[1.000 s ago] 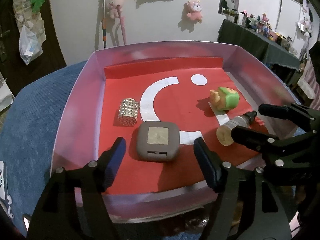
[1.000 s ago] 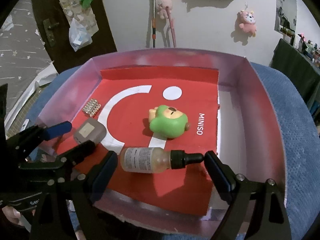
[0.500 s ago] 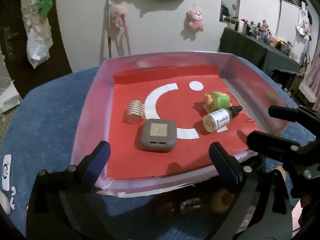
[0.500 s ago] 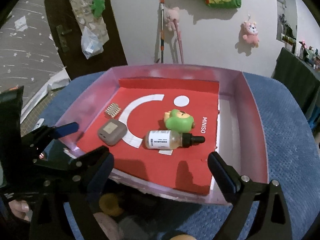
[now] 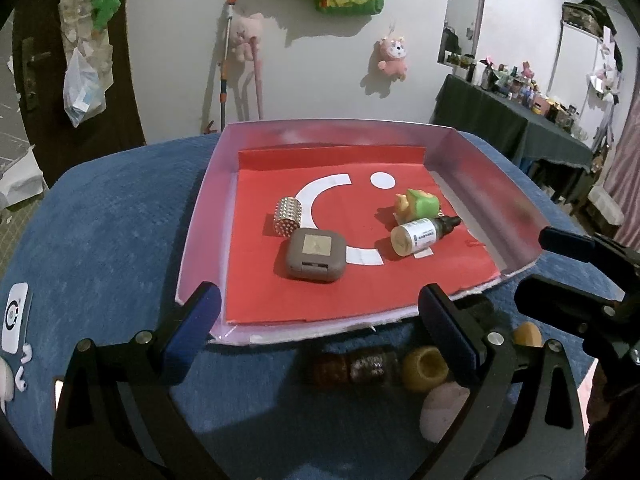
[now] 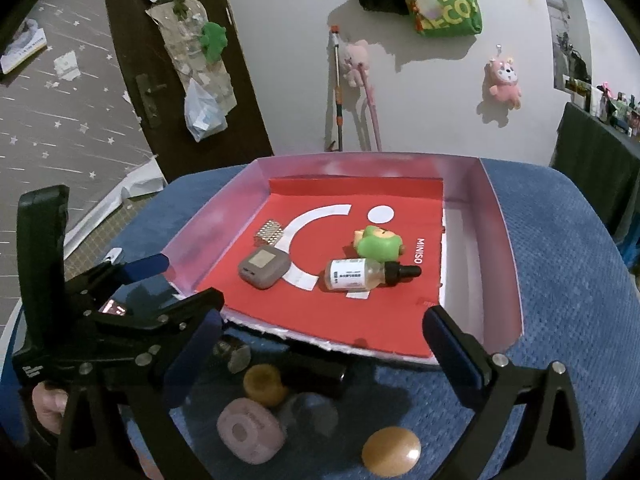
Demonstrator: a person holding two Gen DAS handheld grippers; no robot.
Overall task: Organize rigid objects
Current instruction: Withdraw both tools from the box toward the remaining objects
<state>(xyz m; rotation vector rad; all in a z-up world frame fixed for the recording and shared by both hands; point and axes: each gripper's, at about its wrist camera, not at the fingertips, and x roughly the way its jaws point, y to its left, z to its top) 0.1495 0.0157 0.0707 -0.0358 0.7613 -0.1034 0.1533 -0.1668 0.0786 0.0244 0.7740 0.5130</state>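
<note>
A pink plush toy [image 5: 394, 53] and a green bag [image 6: 447, 0], perhaps printed fabric, hang on the wall

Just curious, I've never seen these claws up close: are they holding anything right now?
No. The left claw and right claw both stand wide open with nothing between them, having just opened; the dropper bottle lies in the tray.

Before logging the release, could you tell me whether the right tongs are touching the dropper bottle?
Apart. In the right wrist view, the right tongs are open near the tray's front edge, with bare red liner between them and the dropper bottle; having just been opening, they hold nothing.
</note>
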